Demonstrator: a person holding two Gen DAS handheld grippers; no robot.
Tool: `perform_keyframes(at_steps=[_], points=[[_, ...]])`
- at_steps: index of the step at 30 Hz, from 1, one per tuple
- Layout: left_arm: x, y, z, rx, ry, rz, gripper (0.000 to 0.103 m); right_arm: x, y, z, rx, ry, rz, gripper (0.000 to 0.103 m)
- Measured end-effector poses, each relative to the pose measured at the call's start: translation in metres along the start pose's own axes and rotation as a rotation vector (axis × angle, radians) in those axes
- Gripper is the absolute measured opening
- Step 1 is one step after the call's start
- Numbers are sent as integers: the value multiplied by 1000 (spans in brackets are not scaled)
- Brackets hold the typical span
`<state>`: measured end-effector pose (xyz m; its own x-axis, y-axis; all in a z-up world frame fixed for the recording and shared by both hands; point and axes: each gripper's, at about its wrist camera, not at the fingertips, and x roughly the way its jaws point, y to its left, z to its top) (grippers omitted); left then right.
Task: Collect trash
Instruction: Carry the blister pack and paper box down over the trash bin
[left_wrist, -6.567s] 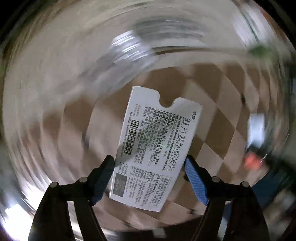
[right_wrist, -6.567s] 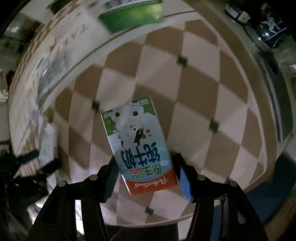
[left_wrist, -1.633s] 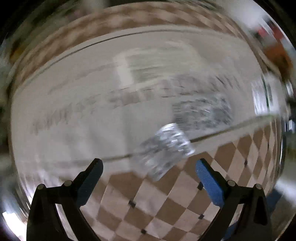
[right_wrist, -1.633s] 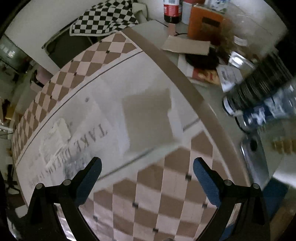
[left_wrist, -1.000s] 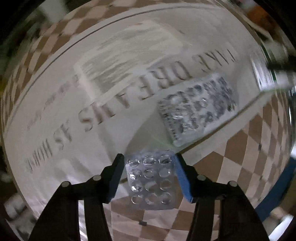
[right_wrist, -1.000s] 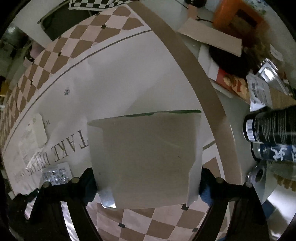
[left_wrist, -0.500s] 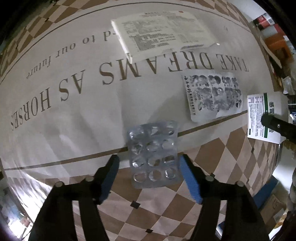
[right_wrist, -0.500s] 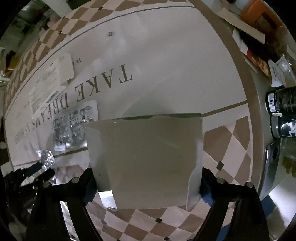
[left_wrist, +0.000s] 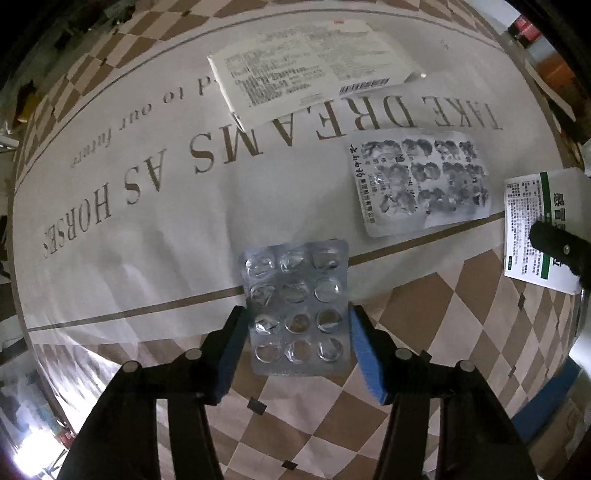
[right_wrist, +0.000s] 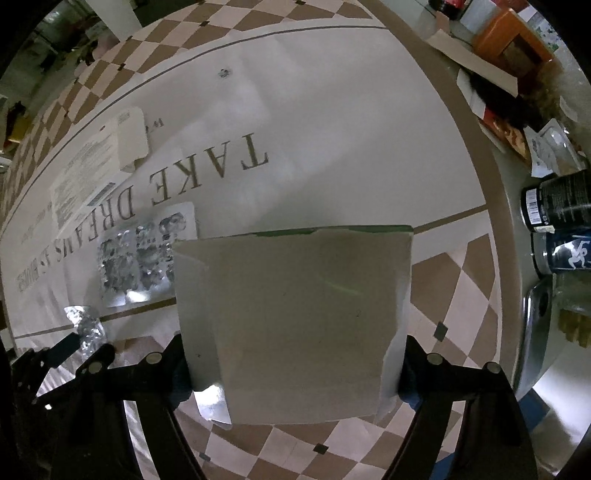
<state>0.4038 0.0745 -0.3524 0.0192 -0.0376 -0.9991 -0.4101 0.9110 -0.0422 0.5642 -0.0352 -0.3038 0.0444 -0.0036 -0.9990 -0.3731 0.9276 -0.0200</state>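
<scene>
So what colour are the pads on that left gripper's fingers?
Blue pads on black arms, either side of the blister pack; the left wrist view shows it best.

Brown-and-cream checkered tablecloth (left_wrist: 424, 321) with a white centre and brown lettering; on it, a silvery clear blister pack (left_wrist: 297, 308); blue gripper pads (left_wrist: 364, 350).

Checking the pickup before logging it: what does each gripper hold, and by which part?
Left gripper: clear blister pack, by its two long edges, lower half. Right gripper: flattened carton, by its side edges.
</scene>
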Motion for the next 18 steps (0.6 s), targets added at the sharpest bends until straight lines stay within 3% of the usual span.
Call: perform_keyframes(at_steps=[5, 11, 15, 18], points=[[-34, 2, -2, -9, -81, 7, 53, -18, 10, -26, -31, -81, 7, 85], [-85, 1, -28, -39, -213, 4, 53, -38, 22, -56, -38, -137, 23, 85], [-119, 44, -57, -47, -279, -1, 53, -64, 29, -83, -60, -169, 42, 85], [-142, 85, -102, -51, -324, -9, 53, -85, 46, -114, -88, -207, 58, 85]])
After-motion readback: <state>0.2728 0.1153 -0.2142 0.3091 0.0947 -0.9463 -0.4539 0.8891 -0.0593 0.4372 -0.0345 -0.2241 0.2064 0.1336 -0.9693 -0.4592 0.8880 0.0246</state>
